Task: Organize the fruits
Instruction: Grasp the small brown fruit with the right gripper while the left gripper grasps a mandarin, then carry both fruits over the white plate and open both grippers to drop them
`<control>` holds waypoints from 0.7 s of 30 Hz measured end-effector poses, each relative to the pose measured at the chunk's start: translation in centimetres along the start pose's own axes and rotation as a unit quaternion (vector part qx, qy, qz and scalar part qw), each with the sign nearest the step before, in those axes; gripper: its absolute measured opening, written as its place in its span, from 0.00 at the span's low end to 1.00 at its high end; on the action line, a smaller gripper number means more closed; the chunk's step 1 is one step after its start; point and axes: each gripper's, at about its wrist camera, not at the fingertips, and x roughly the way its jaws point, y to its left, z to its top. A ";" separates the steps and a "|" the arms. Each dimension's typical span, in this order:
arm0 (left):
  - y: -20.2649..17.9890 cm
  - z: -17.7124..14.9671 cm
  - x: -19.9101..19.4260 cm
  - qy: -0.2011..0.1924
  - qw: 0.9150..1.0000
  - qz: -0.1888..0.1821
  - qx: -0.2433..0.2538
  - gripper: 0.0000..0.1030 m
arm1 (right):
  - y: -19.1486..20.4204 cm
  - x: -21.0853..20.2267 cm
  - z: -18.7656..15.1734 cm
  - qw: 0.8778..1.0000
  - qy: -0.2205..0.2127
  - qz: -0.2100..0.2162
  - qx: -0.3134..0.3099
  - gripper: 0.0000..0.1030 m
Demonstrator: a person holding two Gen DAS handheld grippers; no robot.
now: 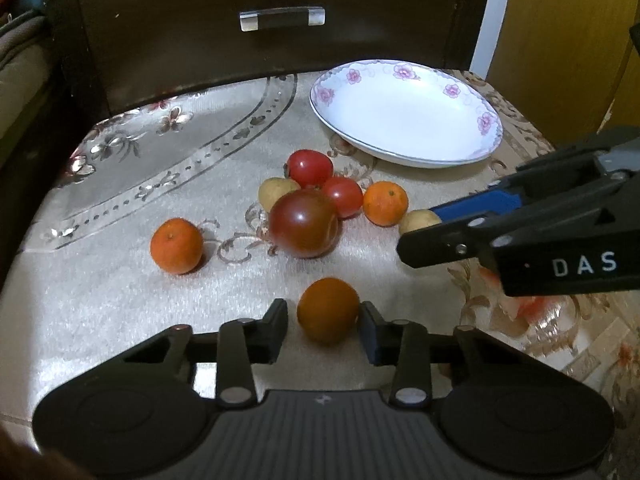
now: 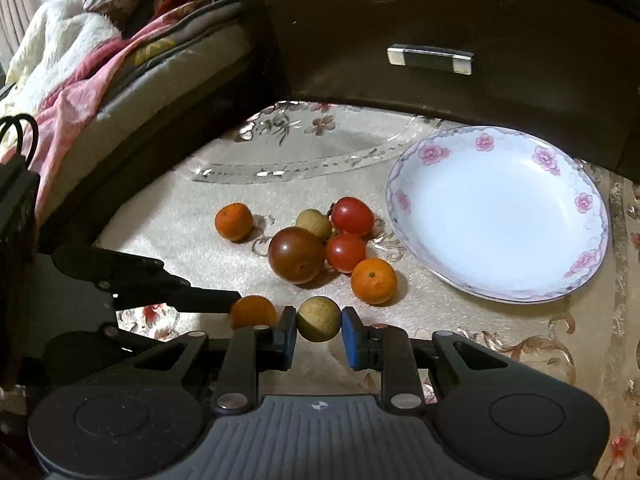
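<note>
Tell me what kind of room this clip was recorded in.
Most likely a bedroom: a mattress piled with blankets sits left of a dark nightstand drawer, and the fruit and floral plate sit on a low cloth-covered table beside them.

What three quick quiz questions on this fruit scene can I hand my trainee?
1. True or false: the white floral-rimmed plate holds fruit.
2. Which fruit sits between the right gripper fingers? A) small orange tangerine B) round yellowish-tan longan C) red cherry tomato
3. What lies between the left gripper fingers?

Key: 1 false; 2 B; 3 a small orange tangerine, not yet gripped.
</note>
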 end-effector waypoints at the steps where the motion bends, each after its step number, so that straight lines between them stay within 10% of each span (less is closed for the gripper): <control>1: 0.0 0.1 0.1 0.000 1.000 -0.001 -0.001 0.38 | -0.2 0.0 0.0 1.000 0.000 0.000 0.005 0.18; 21: -0.4 5.0 -1.6 -0.056 0.998 -0.029 -0.021 0.38 | -5.0 -2.6 2.6 0.995 -0.067 -0.050 0.059 0.18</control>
